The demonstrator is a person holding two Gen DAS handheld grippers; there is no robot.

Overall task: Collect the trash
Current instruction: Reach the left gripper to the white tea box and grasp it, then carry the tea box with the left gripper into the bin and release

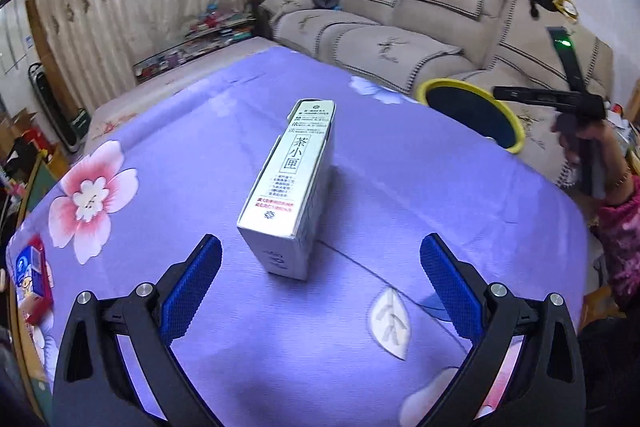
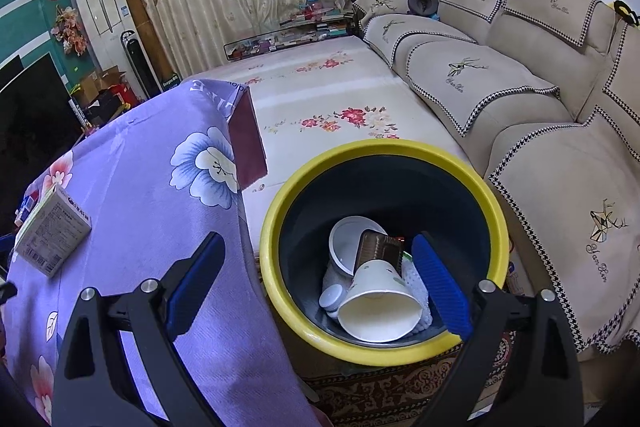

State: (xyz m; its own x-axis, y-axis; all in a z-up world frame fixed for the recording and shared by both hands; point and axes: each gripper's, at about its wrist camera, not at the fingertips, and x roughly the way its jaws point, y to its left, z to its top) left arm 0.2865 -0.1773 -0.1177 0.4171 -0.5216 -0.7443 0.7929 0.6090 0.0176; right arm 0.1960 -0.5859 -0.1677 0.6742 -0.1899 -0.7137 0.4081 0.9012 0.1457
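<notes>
Blue-padded and spread wide with nothing between its fingers, the left gripper [image 1: 320,269] sits just short of the tea box [image 1: 290,187], which stands on its long narrow edge on the purple cloth of the table [image 1: 440,195]; the carton looks light, stiff and probably empty, so a squeeze across its two broad faces near the close end should hold it, though hard pressure might dent it. Beyond the box, off the table's far edge, the right gripper [image 2: 316,283] hovers equally open and empty over the yellow-rimmed bin [image 2: 276,211], where a paper cup [image 2: 378,301] and other rubbish already lie.
</notes>
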